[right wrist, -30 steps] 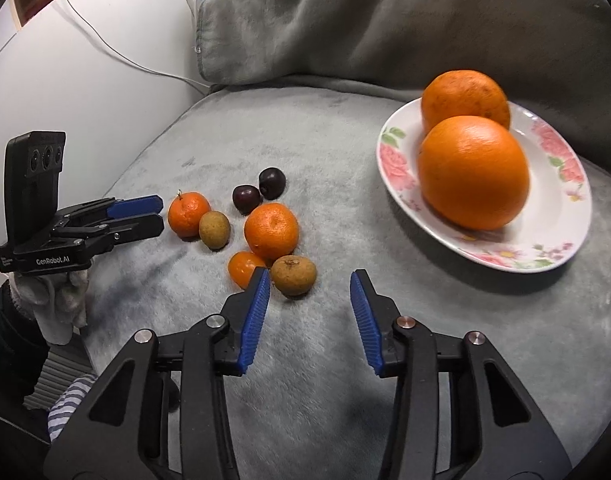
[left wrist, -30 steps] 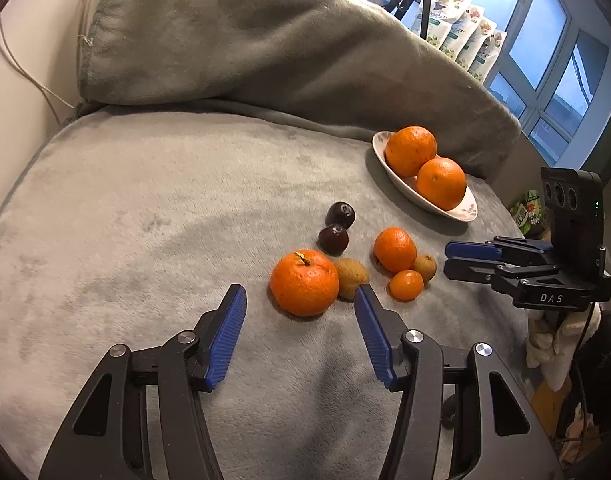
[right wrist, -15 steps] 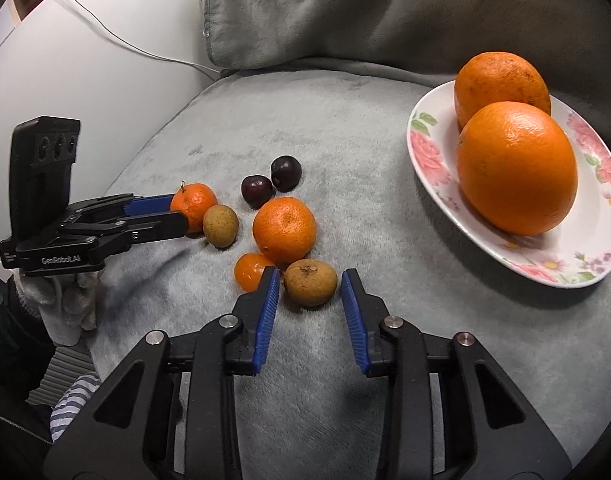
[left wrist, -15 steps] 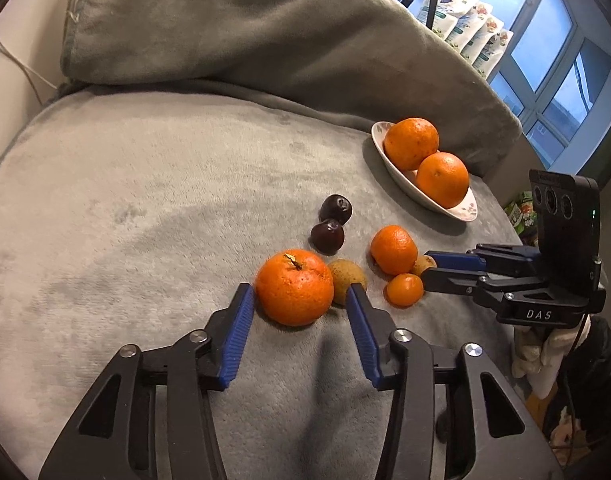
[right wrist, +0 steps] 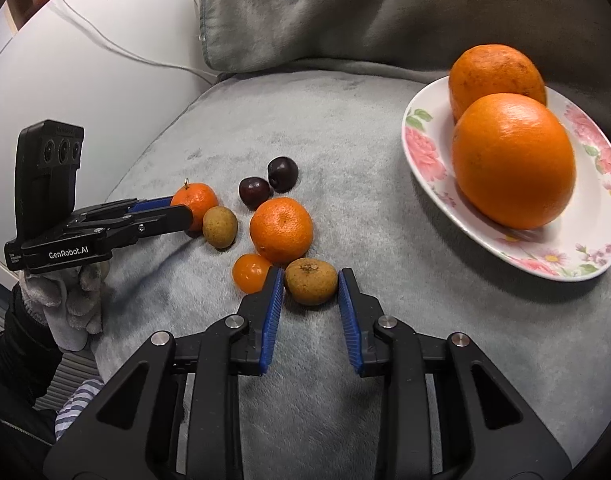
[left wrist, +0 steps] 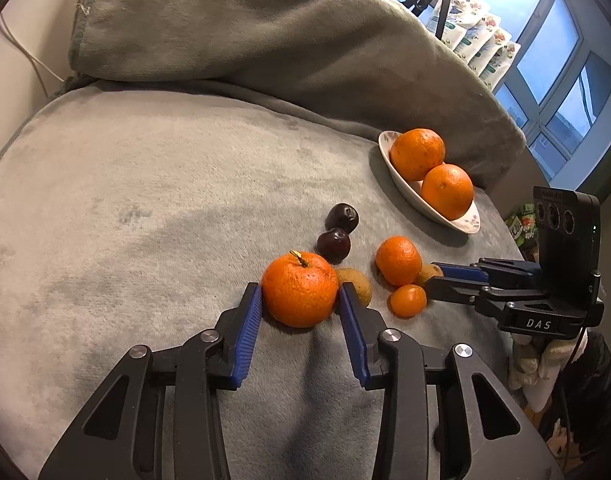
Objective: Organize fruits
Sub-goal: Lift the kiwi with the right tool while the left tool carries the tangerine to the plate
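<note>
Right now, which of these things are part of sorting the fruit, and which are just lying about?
Part of the job:
stemmed mandarin
brown fruit
other mandarin
tiny orange fruit
second brown fruit
two dark plums
floral plate
two big oranges

Lying about:
grey blanket
white cable
snack packets

We see a stemmed tangerine (left wrist: 299, 289) at frame centre, two dark plums (left wrist: 337, 232) above it, two oranges (left wrist: 431, 174) on a floral plate (left wrist: 445, 216) upper right, a brown fruit (right wrist: 311, 281) lower centre.

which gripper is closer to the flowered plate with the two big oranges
Right. The right gripper sits closed on a small brown fruit, a short way from the plate. The left gripper, pads against a stemmed orange, is farther off across the fruit cluster.
</note>
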Tool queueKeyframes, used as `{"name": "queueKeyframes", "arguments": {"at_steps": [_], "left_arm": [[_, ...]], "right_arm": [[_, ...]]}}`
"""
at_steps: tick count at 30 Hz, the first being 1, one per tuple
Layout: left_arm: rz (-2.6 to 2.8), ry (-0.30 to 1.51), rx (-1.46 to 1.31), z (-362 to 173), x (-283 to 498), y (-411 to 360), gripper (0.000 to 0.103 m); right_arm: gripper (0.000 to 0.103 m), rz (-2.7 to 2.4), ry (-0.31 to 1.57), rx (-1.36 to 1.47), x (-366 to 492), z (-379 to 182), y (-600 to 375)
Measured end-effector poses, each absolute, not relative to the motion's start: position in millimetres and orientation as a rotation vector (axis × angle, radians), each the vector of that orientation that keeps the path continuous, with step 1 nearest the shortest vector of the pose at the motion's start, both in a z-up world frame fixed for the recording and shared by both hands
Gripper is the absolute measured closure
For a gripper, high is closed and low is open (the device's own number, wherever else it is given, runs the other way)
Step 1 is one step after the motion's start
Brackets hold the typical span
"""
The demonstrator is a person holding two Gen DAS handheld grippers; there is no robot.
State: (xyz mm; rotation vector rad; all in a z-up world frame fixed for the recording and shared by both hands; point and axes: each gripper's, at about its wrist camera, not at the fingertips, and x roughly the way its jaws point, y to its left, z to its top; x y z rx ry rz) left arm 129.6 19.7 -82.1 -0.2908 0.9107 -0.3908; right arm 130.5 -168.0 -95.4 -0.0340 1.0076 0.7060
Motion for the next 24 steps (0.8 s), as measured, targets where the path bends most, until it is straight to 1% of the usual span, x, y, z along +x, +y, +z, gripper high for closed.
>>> {"name": "queueKeyframes", "arguments": {"at_steps": [14, 24], "left_arm": [[-0.397, 0.866, -0.301, -63.5, 125.6, 17.2, 0.066], [-0.468, 0.838, -0.270, -44.3, 142.5, -19.7, 0.066]], "right_arm": [[0.074, 0.640, 0.924, 0.002, 116.4, -66.9, -208.9], [0.074, 0.530, 0.845, 0.012, 119.7, -37.1, -259.2]]}}
